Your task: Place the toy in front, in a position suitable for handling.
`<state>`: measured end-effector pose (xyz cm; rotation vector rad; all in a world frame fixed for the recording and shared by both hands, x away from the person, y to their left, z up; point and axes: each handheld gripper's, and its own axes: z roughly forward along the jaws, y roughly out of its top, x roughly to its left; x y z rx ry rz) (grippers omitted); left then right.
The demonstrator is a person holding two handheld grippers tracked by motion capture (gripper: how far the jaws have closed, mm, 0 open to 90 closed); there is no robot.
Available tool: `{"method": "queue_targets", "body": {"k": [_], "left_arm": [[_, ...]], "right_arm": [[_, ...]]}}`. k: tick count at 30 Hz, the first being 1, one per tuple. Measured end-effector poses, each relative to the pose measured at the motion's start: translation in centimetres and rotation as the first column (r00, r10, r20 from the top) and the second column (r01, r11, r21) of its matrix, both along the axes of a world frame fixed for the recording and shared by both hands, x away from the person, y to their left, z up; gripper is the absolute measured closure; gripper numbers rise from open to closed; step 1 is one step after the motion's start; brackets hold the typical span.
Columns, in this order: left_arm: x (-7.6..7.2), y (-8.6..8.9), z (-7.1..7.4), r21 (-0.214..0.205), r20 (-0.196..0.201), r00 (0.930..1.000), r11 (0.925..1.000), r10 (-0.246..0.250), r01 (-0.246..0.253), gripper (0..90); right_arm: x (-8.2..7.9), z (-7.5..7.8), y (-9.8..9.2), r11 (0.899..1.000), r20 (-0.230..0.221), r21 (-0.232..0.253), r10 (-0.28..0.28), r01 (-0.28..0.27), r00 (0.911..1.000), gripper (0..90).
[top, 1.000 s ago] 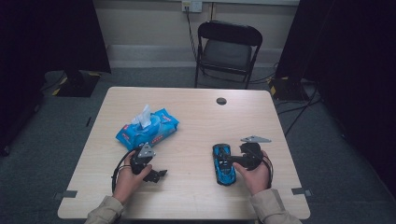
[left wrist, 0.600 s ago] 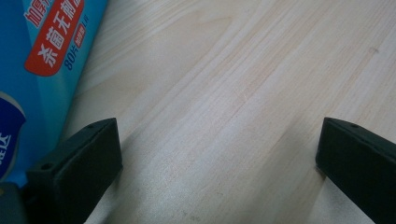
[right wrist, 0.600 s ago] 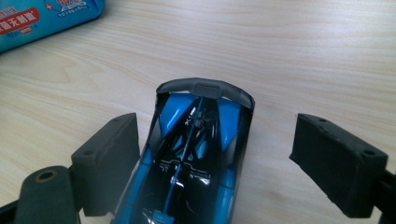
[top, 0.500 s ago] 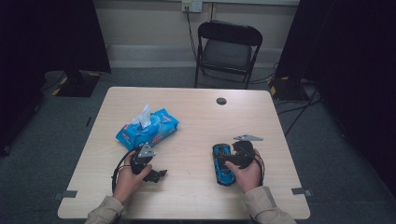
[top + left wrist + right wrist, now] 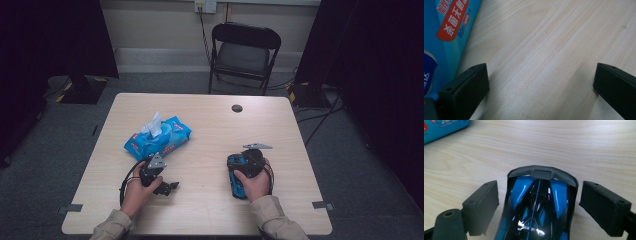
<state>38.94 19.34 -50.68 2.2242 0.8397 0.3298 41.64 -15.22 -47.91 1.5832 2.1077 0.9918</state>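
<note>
- Nearest in the high view, the person's two forearms come in over the near edge of the bench (image 5: 210,220), one hand on each gripper.
- The left gripper (image 5: 159,184) rests on the near-left part of the bench; the left gripper view shows its jaws spread wide over bare wood, with nothing between them.
- The right gripper (image 5: 248,165) sits on the near-right, over the blue and black toy car (image 5: 237,176).
- The right gripper view adds what the high view hides: the car (image 5: 539,205) lies between the spread jaws, with a gap on each side, so neither jaw touches it.
- Farther off on the left lies the blue wipes pack (image 5: 157,137), just beyond the left gripper; its printed edge (image 5: 446,35) shows in the left gripper view.
- A small dark disc (image 5: 237,108) sits near the far edge, and a black folding chair (image 5: 243,55) stands beyond the bench.
</note>
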Motion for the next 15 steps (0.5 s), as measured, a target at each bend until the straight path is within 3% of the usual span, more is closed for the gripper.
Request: {"method": "queue_targets", "body": {"k": [9, 15], "left_arm": [[0.0, 0.0, 0.0, 0.0, 0.0, 1.0, 1.0, 0.0, 0.0, 0.0], [0.0, 0.0, 0.0, 0.0, 0.0, 1.0, 1.0, 0.0, 0.0, 0.0]], "right_arm": [[0.5, -0.8, 1.3, 0.998, -0.001, -0.055, -0.016, 0.015, 0.9999, 14.7], [0.8, -1.4, 1.3, 0.998, -0.037, -0.041, -0.054, 0.052, 0.9979, 16.8]]}}
